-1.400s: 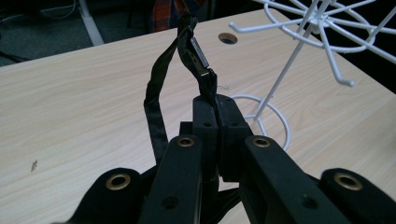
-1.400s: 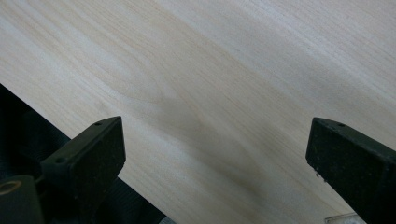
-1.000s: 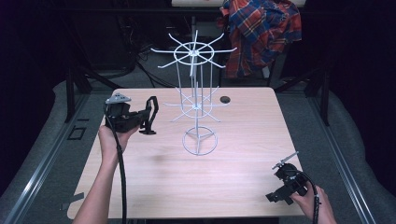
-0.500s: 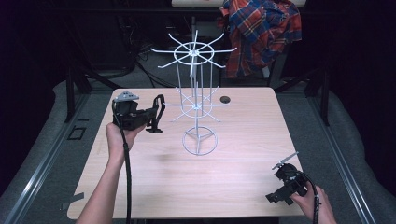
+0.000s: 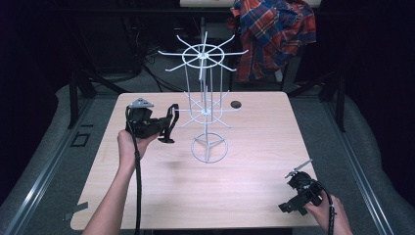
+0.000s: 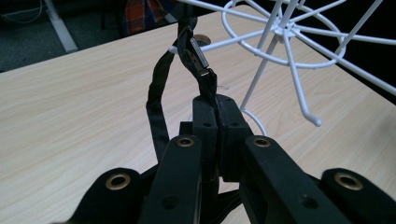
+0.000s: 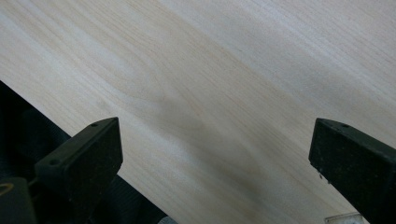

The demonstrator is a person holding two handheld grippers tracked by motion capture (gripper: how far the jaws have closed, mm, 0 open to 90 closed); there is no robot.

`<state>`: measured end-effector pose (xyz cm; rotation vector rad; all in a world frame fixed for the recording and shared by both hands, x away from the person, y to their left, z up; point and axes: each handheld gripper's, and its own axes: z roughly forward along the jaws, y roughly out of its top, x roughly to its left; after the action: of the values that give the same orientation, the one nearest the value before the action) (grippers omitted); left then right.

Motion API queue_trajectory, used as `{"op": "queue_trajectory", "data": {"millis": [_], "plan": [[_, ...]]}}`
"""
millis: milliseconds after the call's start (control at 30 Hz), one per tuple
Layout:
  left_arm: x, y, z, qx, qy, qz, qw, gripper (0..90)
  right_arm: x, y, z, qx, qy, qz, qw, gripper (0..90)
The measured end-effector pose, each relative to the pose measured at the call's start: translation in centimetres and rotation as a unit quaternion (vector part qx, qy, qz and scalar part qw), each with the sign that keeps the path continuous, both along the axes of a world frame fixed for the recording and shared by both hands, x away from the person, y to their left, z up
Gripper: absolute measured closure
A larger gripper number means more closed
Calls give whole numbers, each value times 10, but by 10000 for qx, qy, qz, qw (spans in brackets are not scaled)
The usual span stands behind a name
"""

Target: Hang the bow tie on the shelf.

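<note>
high view: left claw [image 5: 169, 128] clamps black strap [image 5: 171, 115] beside white rack [image 5: 208, 105].

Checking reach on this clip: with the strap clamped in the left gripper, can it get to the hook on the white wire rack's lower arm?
Probably yes. The left gripper, shut on the black strap, is beside the rack; the strap's loop reaches up to a lower arm's tip, and nothing seems to stand between.

The pale wooden tabletop [image 5: 244, 196] is evenly lit from above against dark surroundings. Shadows are soft. Close-up jaws look slightly blurred.
</note>
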<state>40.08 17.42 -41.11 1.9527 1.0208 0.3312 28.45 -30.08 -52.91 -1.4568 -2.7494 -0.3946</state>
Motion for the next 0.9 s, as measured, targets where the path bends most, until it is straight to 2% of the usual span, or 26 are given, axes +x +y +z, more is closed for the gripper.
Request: {"op": "queue_trajectory", "data": {"millis": [200,300,533,767,800,900], "plan": [[1,-2,-6,70,93,-3,9999,879,1,0,0,-40,10,55,10000,24],[3,-2,-9,71,125,12,9999,879,0,1,0,67,25,14,10000,24],[4,-1,-17,103,295,0,9995,879,-1,2,1,56,36,1,10000,25],[6,-1,-23,65,375,-2,9993,874,0,2,0,-12,37,46,10000,25],[6,-1,-24,40,409,-7,9992,873,0,2,0,75,23,15,10000,25],[8,0,-28,-13,444,-2,9990,871,-1,3,1,48,23,2,10000,25]]}}
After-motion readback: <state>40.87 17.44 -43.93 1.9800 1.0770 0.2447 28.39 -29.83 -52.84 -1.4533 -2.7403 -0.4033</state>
